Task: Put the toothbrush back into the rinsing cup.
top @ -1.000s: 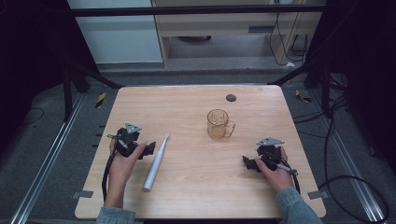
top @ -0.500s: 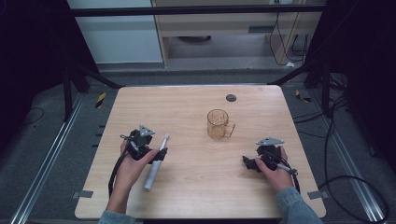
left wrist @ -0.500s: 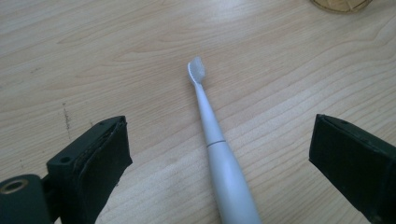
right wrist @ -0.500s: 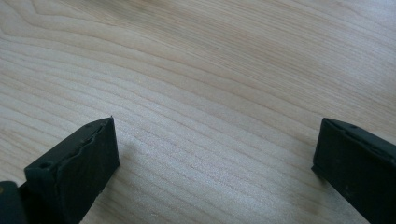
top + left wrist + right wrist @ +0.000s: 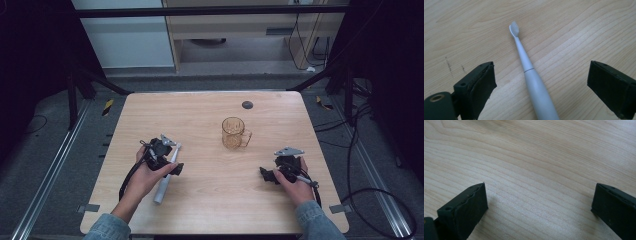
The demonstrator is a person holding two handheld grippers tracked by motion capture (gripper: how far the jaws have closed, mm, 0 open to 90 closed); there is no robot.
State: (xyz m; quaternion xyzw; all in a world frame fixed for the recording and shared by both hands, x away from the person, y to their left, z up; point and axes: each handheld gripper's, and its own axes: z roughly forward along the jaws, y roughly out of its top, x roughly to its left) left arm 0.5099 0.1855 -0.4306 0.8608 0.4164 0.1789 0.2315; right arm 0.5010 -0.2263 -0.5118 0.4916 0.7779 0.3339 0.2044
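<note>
A white electric toothbrush (image 5: 161, 189) lies on the wooden table (image 5: 200, 112), bristle head pointing away from the person. My left gripper (image 5: 172, 157) hovers over its upper half. In the left gripper view the toothbrush (image 5: 534, 82) runs up between the two black jaws of that gripper (image 5: 542, 71); they have just been closing slightly, and wide gaps remain on both sides. My right gripper (image 5: 267, 175) rests open at the table's right front, with only bare wood between its jaws in the right gripper view (image 5: 539, 195).
An amber glass mug (image 5: 234, 134) stands upright right of centre, handle to the right. A small dark disc (image 5: 247, 105) lies near the far edge. Black frame struts and cables surround the table on the floor.
My left gripper has moved right from beside the toothbrush to over it, so the handle now lies between its jaws. The right gripper has stayed put.
</note>
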